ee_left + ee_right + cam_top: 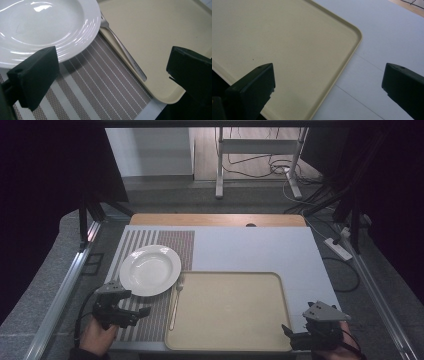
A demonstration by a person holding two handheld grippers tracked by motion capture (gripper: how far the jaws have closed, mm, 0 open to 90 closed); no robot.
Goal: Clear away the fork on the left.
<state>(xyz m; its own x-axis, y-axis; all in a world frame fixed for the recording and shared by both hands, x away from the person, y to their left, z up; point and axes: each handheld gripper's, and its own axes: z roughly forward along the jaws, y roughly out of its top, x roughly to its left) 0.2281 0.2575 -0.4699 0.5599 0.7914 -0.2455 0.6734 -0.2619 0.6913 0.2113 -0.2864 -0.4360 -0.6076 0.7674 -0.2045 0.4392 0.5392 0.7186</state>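
Fork first: a slim silver metal fork [125, 53] lies along the left rim of the flat beige plastic tray [227, 340], tines toward the far side, just beside the round white ceramic plate [150, 270]. It seems to rest on the tray's lip rather than inside, tho the angle makes that hard to call. The plate sits on a brown-and-white striped woven placemat [150, 322] and has nothing in it; the tray is bare too. Placing reads like a place setting, w/ fork next to plate. Left gripper [142, 312] hangs low over the mat near the plate's near edge, jaws spread wide, aimed at the fork handle, prob. lining up a pick. Right gripper [289, 332] waits at the tray's near right corner, jaws wide apart, holding nothing.
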